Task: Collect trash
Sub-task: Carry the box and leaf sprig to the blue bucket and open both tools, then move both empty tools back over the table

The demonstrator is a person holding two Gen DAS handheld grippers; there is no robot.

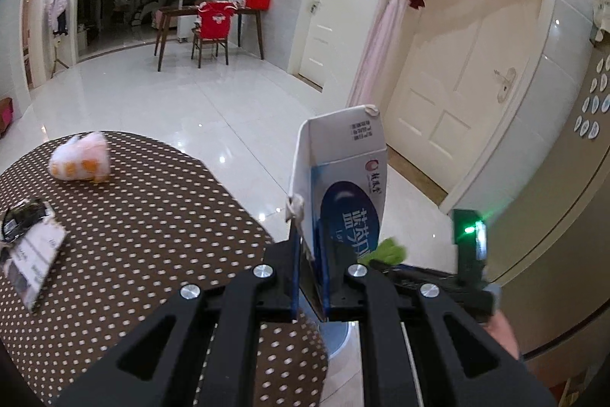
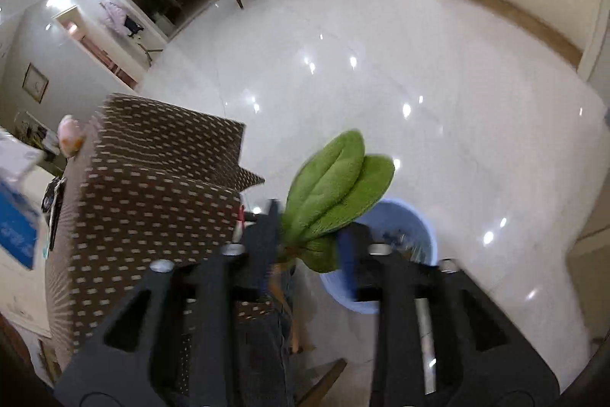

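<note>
Left claw [image 1: 310, 277]: pinched shut on your light, bendy carton [image 1: 343, 185]; hold its bottom gently.
Right claw [image 2: 310, 246]: partly open around soft green leaves [image 2: 335, 193], over the bin [image 2: 419, 235].

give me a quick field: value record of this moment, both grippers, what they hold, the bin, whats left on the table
left gripper: shut on white and blue carton, held upright
right gripper: green leaves between its fingers, grip state unclear
bin: light blue bucket on the floor beside the table, below the leaves
table: brown cloth with white dots
left on table: white and orange bag, flat printed box, dark wrapper
</note>
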